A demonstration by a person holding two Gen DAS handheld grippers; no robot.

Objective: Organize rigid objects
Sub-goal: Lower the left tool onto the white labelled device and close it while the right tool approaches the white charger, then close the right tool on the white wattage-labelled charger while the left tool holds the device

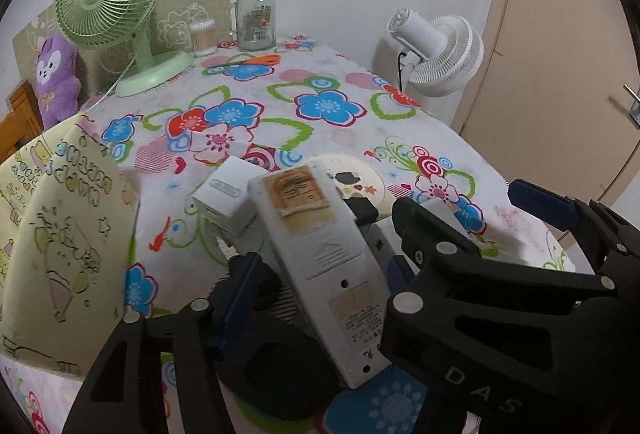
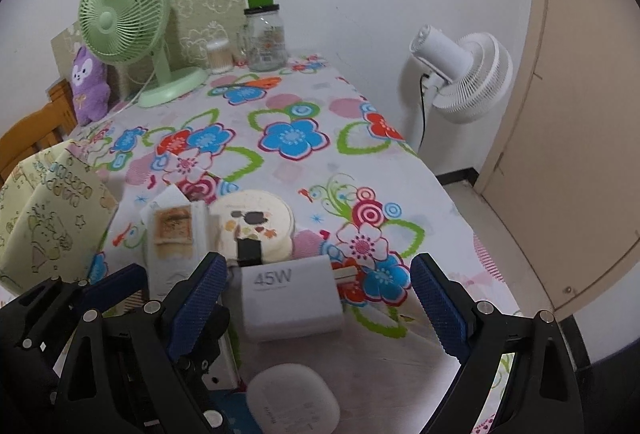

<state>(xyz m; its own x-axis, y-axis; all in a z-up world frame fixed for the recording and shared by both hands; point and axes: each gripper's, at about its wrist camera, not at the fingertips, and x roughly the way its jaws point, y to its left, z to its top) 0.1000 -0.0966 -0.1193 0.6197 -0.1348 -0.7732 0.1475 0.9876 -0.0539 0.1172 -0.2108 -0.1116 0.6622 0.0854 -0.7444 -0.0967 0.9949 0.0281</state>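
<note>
1. The left gripper has its jaws apart on both sides of the white remote, not pressing it.
2. The remote lies back side up near the table's front edge, its long axis pointing toward the far edge.
3. The right gripper is wide apart around the 45W charger.
4. A small white box touches the remote's left side; a round tin is just behind.

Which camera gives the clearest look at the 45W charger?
The right wrist view: the 45W charger lies unobstructed between the open right tongs, its label readable. In the left wrist view only a sliver of it shows behind the remote control and the other tongs.
</note>
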